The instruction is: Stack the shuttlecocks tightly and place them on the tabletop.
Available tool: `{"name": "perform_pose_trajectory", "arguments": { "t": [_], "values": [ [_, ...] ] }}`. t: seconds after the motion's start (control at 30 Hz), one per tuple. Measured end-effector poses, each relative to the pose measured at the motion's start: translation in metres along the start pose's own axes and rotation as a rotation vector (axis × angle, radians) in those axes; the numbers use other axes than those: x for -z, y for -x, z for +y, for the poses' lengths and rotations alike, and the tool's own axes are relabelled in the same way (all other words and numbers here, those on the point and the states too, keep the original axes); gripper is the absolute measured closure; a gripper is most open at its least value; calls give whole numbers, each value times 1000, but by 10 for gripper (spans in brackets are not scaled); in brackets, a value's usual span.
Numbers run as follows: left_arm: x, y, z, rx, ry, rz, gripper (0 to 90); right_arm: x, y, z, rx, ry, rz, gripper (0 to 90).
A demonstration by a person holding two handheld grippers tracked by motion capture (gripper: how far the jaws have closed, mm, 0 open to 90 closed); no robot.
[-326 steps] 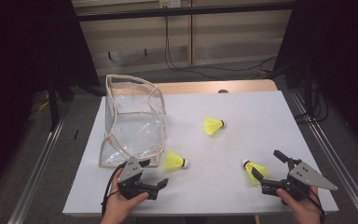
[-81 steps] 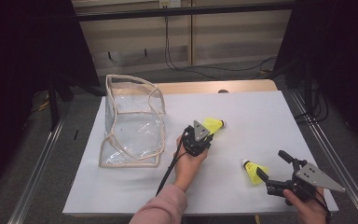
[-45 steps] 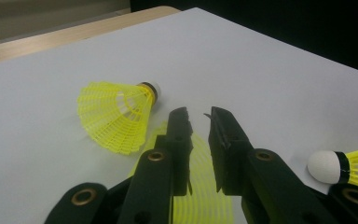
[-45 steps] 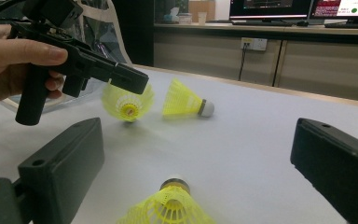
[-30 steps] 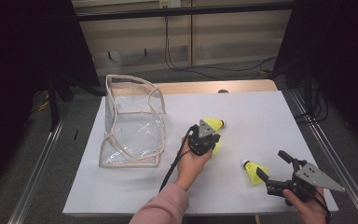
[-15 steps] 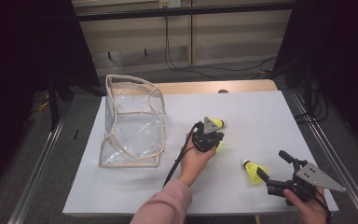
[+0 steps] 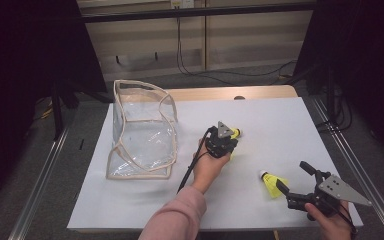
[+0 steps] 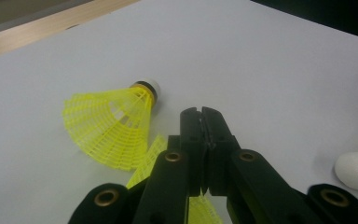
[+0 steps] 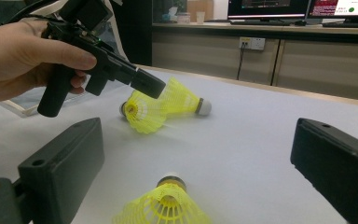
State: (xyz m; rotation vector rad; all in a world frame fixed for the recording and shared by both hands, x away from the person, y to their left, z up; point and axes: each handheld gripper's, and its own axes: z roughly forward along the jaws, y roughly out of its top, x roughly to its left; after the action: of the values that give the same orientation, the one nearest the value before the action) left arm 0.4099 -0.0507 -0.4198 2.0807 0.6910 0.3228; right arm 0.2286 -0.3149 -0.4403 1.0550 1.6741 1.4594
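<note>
Shuttlecocks were the things in hand: yellow ones with mesh plastic skirts and white rounded caps. No brand or label could be read on any of them; the monitors at the top right of the right gripper view carried text too small to make out.

In the left gripper view, one shuttlecock (image 8: 114, 126) lay on its side left of centre on the white table sheet (image 8: 270, 60), its cap ringed with a dark band. A second yellow skirt (image 8: 149, 161) showed just below it, mostly hidden behind the black jaws. The left gripper (image 8: 203, 121) had its jaws pressed together; whether the skirt's edge was pinched between them lower down was hard to tell. In the right gripper view the same gripper (image 9: 147, 84) sat upper left, its tip against the two overlapping shuttlecocks (image 9: 163, 109) at centre.

In the high view, the left gripper (image 7: 225, 140) stood at the middle of the table, a bit of yellow peeking beyond its grey plate. The third shuttlecock (image 7: 272, 182) lay lower right, just before the right gripper (image 7: 292, 181), whose jaws stood wide apart; in its own view that shuttlecock (image 9: 165, 205) was blurred and cut off by the bottom edge.

A clear soft plastic bag (image 7: 142, 132) with beige piping stood left of centre.
</note>
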Motion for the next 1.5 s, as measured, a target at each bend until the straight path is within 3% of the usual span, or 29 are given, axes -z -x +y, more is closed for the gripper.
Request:
{"name": "perform_pose_trajectory", "arguments": {
  "t": [0.57,0.6,0.7,0.8,0.87,1.0,1.03,1.5],
  "values": [
    [4,-13,0,38,-5,47,882,0,0,0,-1,1,2,26],
    [5,-14,0,23,-1,56,882,0,0,0,0,1,2,26],
    [6,-16,1,30,2,58,881,0,0,0,1,1,2,26],
    [6,-16,1,56,7,55,881,0,0,0,-2,0,4,26],
    [6,-18,1,34,-8,59,879,0,0,0,-2,0,1,26],
    [5,-16,-1,46,-6,63,872,0,0,0,1,0,4,26],
    [5,-17,0,30,-14,62,872,0,0,0,0,0,3,26],
    [7,-16,-2,40,-30,62,873,0,0,0,0,-1,1,27]
  ]
}}
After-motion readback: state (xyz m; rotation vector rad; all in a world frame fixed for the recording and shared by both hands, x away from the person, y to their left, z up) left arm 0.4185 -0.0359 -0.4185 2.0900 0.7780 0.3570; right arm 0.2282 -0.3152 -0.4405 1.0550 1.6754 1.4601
